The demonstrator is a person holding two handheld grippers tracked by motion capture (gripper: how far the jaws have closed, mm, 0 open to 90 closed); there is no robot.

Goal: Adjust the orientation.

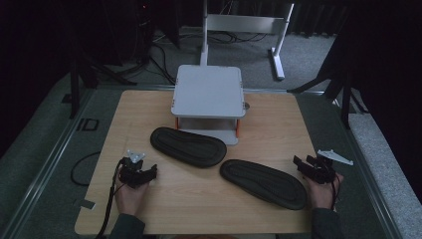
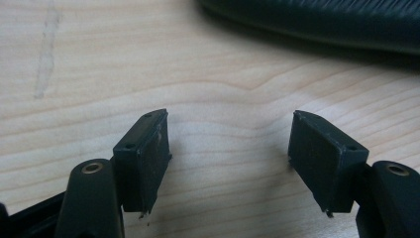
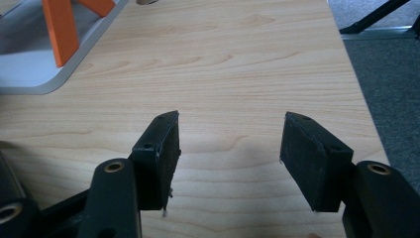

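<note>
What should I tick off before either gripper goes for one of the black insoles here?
1. Left gripper open: ok, jaws spread with bare wood between them.
2. Right gripper open: ok, nothing between its jaws.
3. Both insoles free to pick: ok, the far insole and the near insole lie flat and apart on the table.
4. Far insole clear of the white rack: cannot tell, its far edge sits close to the rack's base.
5. Rack shelves free: cannot tell for the lower shelf; the top is bare.
6. Cables clear of the insoles: ok.
</note>
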